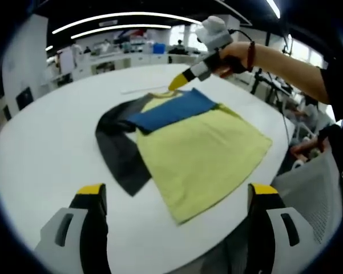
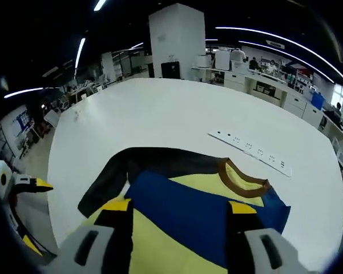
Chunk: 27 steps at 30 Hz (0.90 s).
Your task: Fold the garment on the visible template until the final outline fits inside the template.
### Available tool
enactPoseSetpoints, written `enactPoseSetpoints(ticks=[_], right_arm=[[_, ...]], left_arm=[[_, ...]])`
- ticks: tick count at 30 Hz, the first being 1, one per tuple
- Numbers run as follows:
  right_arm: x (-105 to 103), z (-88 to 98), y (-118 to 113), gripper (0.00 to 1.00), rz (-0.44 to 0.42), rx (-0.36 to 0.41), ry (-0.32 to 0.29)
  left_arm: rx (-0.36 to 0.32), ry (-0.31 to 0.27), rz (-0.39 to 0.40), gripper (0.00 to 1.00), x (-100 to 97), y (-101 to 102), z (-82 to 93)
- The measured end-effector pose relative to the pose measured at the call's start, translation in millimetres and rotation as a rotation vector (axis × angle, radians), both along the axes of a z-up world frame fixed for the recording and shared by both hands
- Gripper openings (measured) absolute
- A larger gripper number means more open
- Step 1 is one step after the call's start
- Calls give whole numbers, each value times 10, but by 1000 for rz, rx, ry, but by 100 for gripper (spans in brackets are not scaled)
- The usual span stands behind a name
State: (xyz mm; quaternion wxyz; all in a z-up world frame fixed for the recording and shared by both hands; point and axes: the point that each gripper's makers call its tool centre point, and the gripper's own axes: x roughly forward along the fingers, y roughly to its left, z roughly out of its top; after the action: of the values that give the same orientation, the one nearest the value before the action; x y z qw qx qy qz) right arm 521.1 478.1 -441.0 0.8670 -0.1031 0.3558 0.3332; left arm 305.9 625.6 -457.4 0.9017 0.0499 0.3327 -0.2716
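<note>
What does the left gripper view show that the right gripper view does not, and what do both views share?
The left gripper view alone shows the garment's whole yellow body down to its hem, the person's hand with a red wristband holding the right gripper by the collar, and a grey mesh chair.

The right gripper view alone shows the brown collar clearly and a long white strip with small marks lying beyond it.

Both share the yellow garment with the blue sleeve folded across it, the black sleeve spread out, and the white round table.
</note>
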Motion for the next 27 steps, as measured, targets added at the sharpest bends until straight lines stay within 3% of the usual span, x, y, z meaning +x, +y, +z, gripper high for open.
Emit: enactPoseSetpoints(ticks=[17,27], right_arm=[[-68,-172,-843,64,-68,-100,-11],[-152,-264,-1186,61,-26,-164,-39]], left_arm=[[-2,-6,-7,99,21,-29,11],[4,-3,-3,99,4,-10,3]])
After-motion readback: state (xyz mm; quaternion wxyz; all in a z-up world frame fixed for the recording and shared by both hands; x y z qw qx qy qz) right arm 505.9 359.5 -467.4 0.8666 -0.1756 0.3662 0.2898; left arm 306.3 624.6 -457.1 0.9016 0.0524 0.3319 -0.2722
